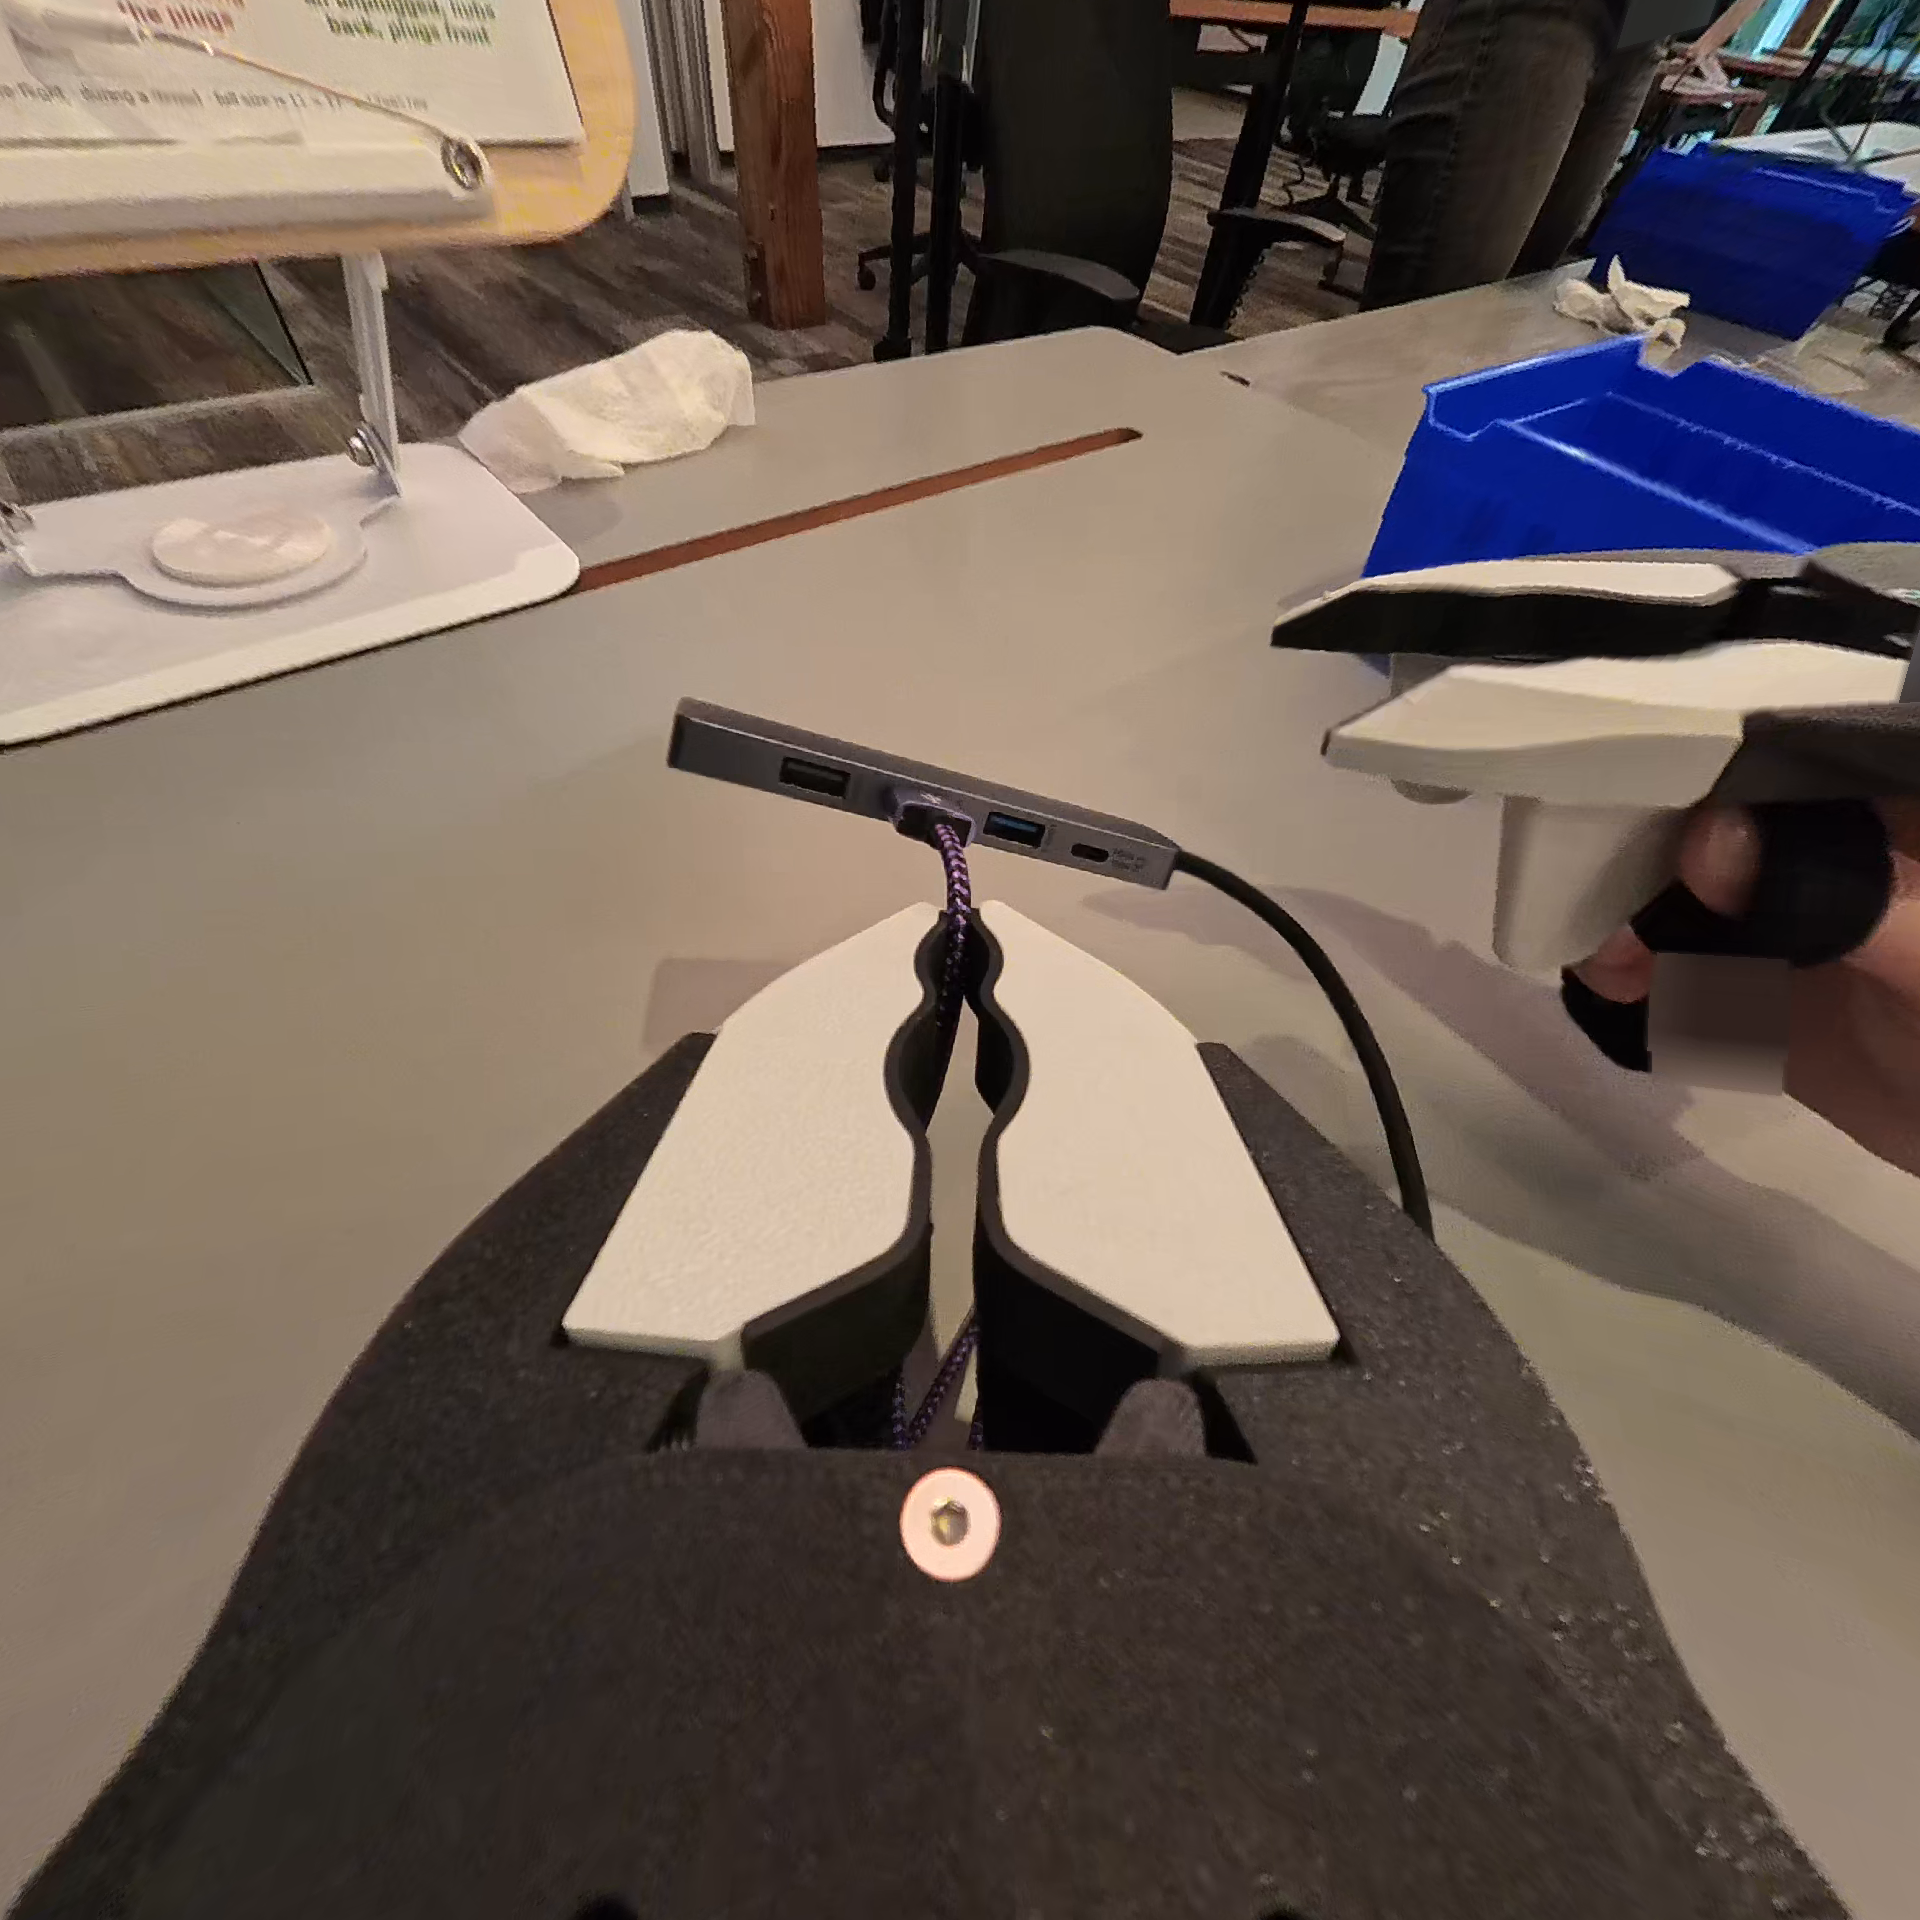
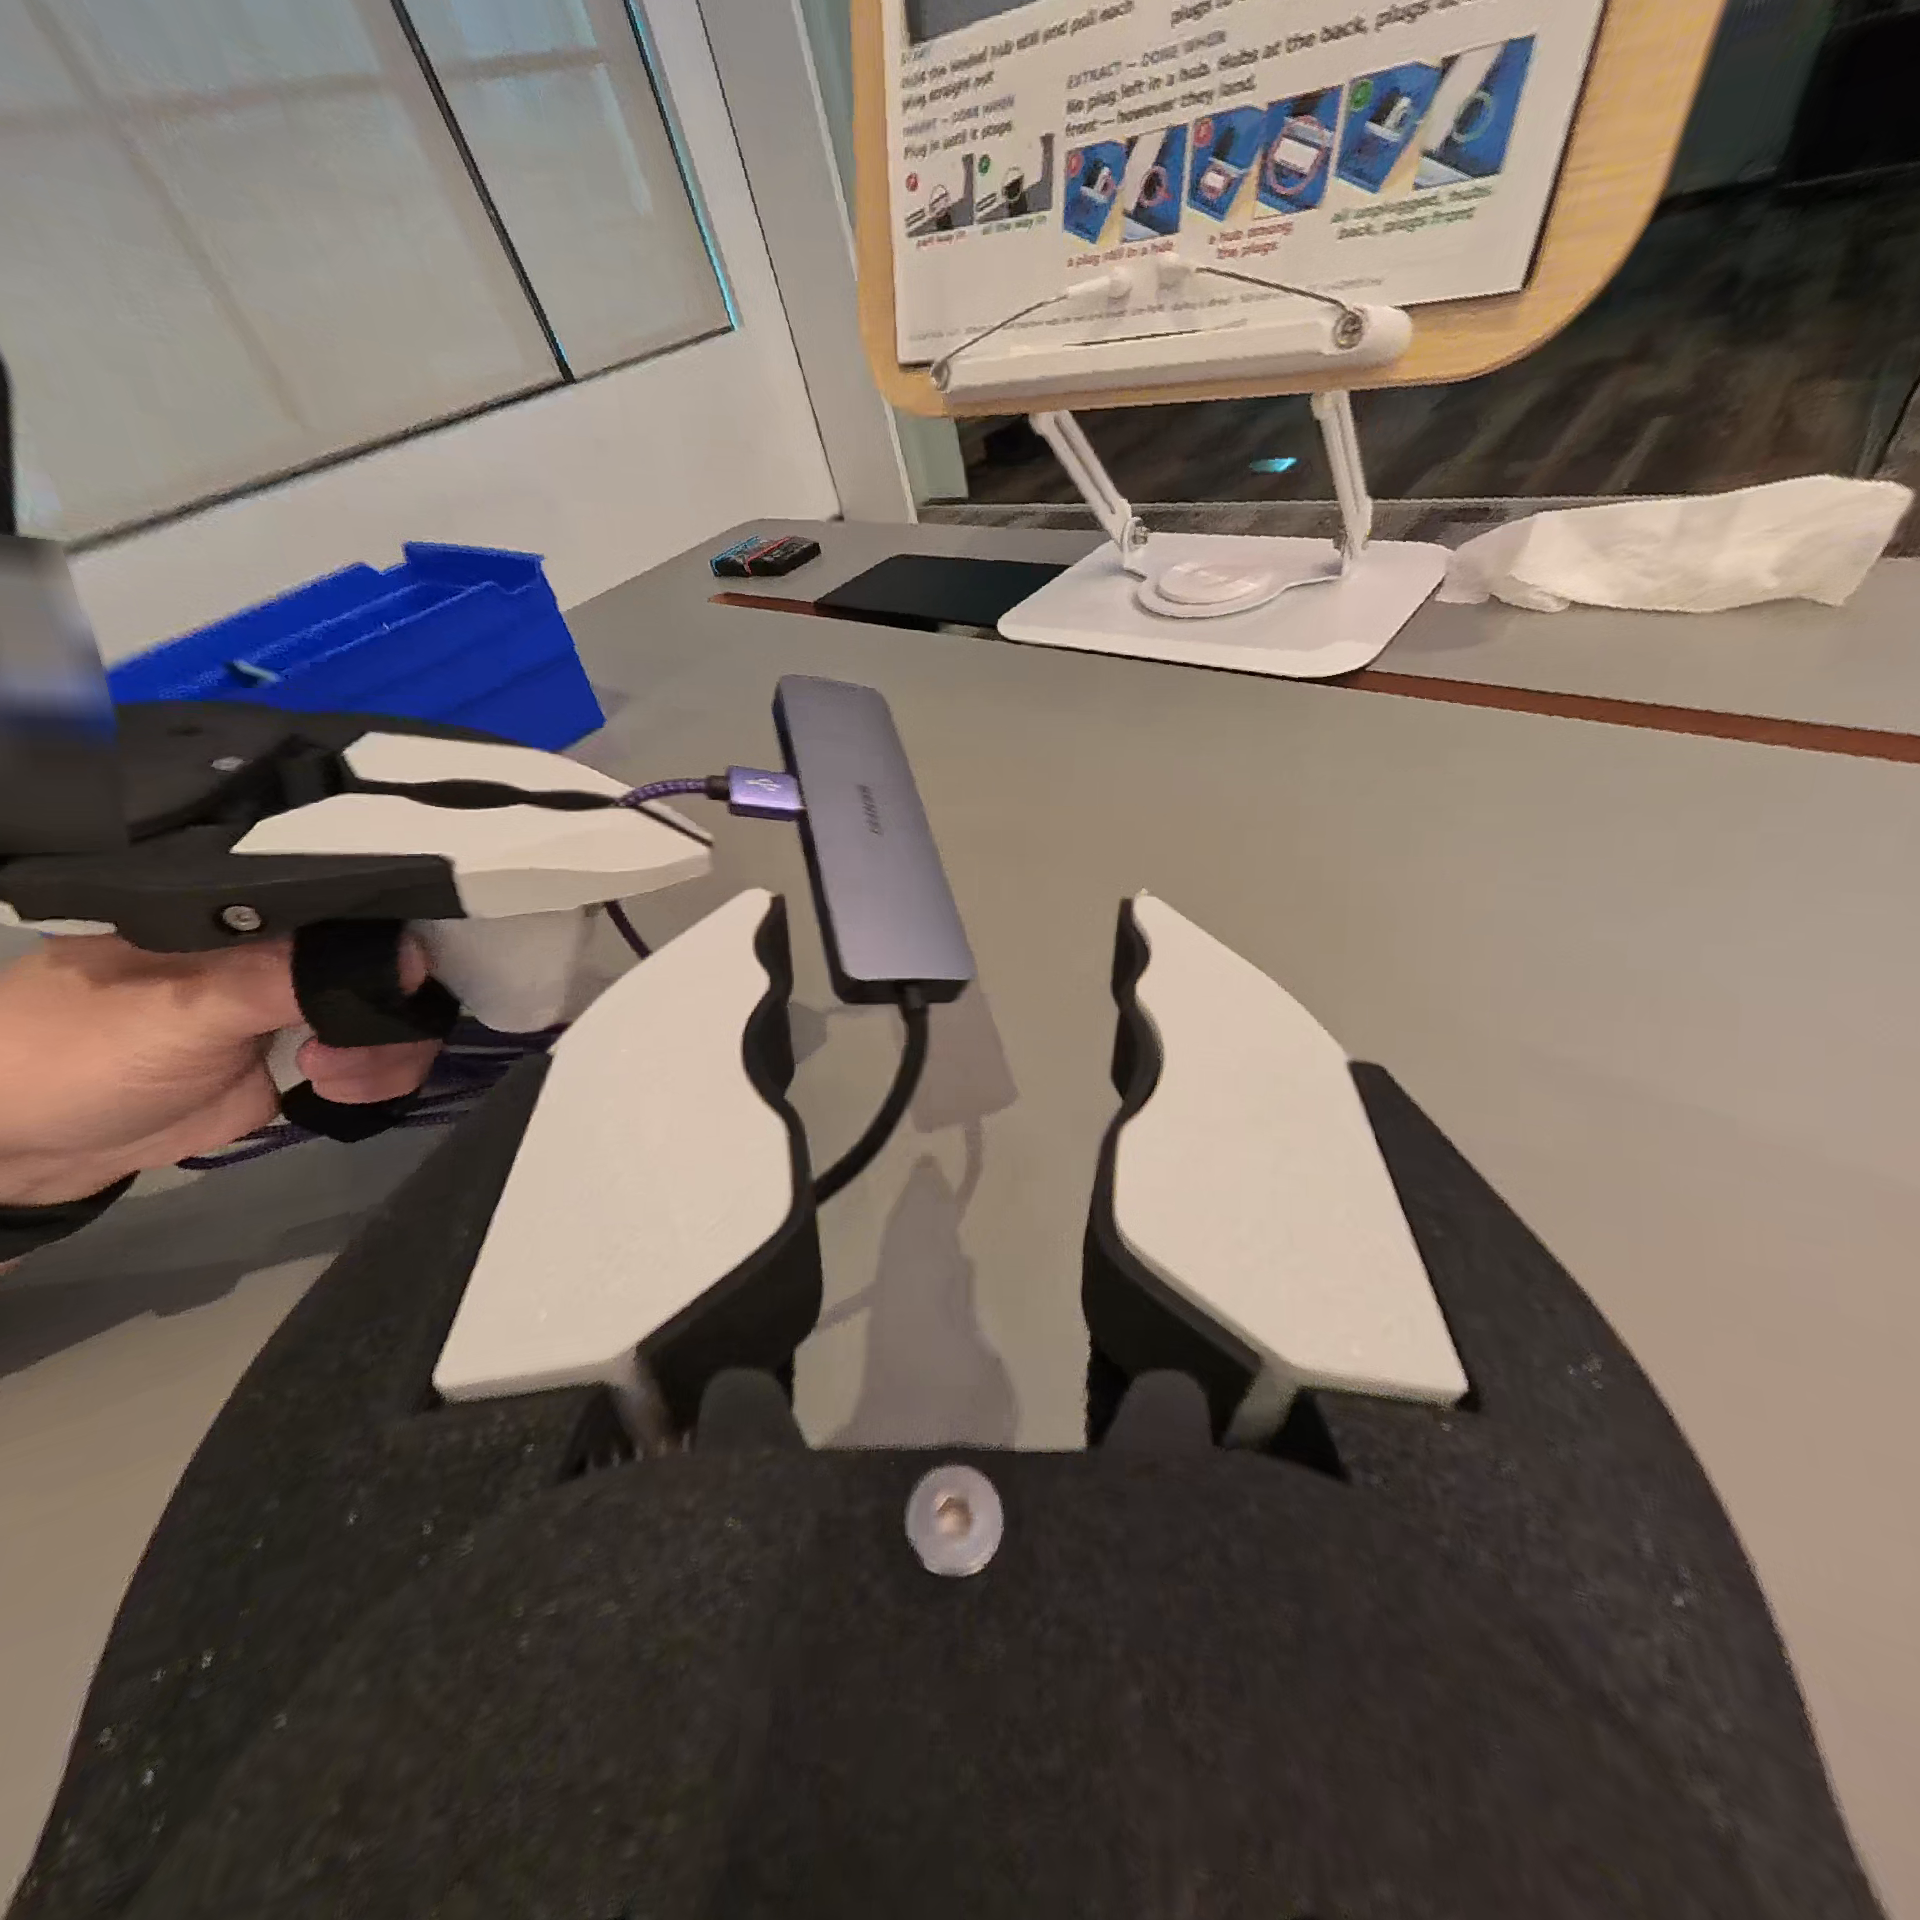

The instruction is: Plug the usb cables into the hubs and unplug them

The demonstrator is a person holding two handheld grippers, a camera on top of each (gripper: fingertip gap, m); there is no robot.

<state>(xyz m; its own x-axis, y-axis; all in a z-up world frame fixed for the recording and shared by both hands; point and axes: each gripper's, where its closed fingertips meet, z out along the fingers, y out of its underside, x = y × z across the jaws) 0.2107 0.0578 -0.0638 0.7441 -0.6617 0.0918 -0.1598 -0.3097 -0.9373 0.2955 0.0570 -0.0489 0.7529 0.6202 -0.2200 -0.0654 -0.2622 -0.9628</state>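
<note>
A: The grey worktop [image 1: 312, 883] carried everything, with the blue bin [image 1: 1662, 468] off at the far edge, and the left tool [image 1: 961, 914] was pinched tight on the purple braided cable [image 1: 951, 868], just behind its plug.

B: Gripped that close, I'd judge, so the plug could be driven or drawn straight. Was it seated?

A: The plug [image 1: 928, 816] sat in the second port of the grey hub [image 1: 925, 790], which looked lifted off the worktop. How deep it went, I couldn't tell.

B: And the right tool [image 2: 951, 914]?

A: Spread wide, straddling the hub's cable end, touching nothing for certain. Probably lining up to brace the hub.

B: What did each camera add?

A: The left showed the port face: two free sockets and a small slot. The right showed the hub's flat top, its black lead [image 2: 883, 1101] curling underneath, and slack purple cable below the person's hand [image 2: 135, 1049].
</note>
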